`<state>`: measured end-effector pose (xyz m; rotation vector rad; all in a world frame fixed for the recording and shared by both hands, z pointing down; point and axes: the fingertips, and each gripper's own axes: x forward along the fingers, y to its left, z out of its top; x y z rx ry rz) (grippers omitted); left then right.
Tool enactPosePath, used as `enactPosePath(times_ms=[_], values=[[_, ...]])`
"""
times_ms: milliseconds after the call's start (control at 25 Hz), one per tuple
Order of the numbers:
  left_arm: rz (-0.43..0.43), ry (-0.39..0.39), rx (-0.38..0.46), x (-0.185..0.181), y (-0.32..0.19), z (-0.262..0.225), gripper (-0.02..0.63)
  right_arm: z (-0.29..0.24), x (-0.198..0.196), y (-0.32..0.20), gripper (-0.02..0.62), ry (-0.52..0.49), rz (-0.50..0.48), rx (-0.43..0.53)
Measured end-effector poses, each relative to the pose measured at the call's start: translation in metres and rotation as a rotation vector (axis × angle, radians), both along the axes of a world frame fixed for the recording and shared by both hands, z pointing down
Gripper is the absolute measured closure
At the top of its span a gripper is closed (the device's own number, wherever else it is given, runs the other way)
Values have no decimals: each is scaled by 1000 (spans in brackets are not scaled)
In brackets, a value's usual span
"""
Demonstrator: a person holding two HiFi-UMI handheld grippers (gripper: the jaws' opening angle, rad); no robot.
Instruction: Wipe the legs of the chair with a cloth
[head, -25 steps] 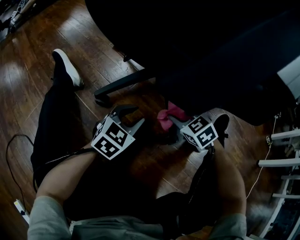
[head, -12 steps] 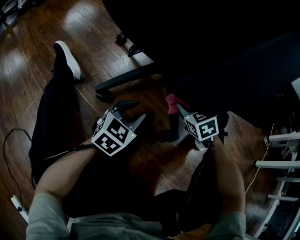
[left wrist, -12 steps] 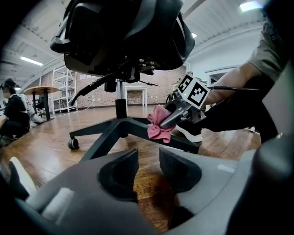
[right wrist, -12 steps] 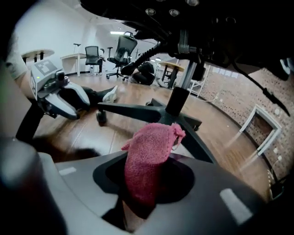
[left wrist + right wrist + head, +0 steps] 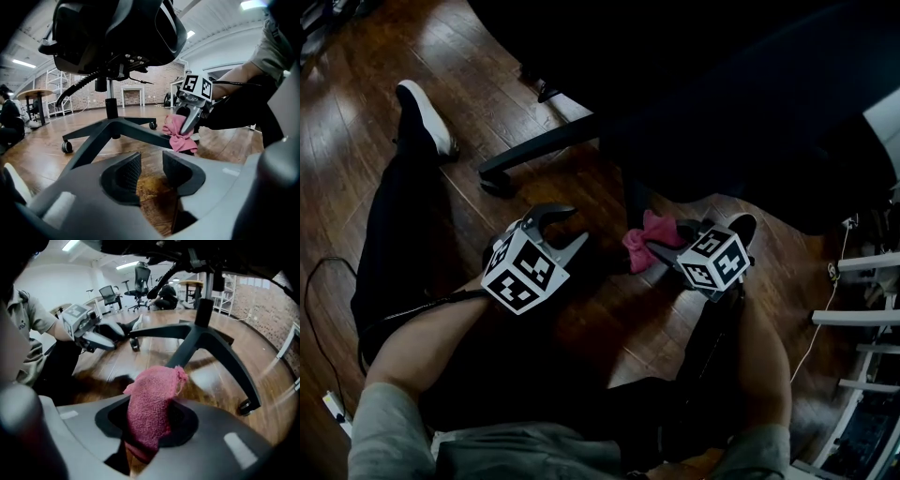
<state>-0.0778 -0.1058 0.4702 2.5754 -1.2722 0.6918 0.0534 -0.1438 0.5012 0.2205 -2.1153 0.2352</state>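
Bunching out of the right tongs, a pink cloth is clamped between both pads. Its loose end sticks up past the tips and a shorter tail hangs below them. In the left gripper view the cloth lies against a black chair leg that runs low over the floor from the hub toward the right tongs, the wad draped over that leg's outer part; whether it presses on the leg or only touches it I cannot tell. Other legs spread out from a central column under the dark seat, and one of them ends in a small caster standing on the wooden floor. The left tongs hover near the cloth, low over the floor, their jaws partway apart with nothing between the ribbed pads but bare boards; they touch neither cloth nor leg. From the head view both tongs sit side by side below the spread of legs, the left one near another leg that reaches out to the left. Farther left, the person's own leg in dark trousers stretches along the floor and ends in a white-soled shoe, and a thin cable loops at the left edge.
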Motion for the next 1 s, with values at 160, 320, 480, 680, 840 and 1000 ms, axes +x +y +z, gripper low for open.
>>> enactPosePath(times_ms=[160,320,480,680,840,1000], values=[[-1,7,-1,0,-3,3,459,-38,-20,-86,468,-171,269,251],[-20,13,-2,-9,-4,4,459,-42,-25,-114,468,-180,380,321],[-48,11,-5,-22,-5,7,463,-25,-24,-107,477,-108,375,266],[-43,31,30,-19,-7,-3,467,-4,-19,-94,477,-17,366,182],[-18,23,47,-9,-2,-8,470,23,7,-52,476,64,338,24],[-13,16,56,-6,2,-11,486,54,35,4,477,137,306,-145]])
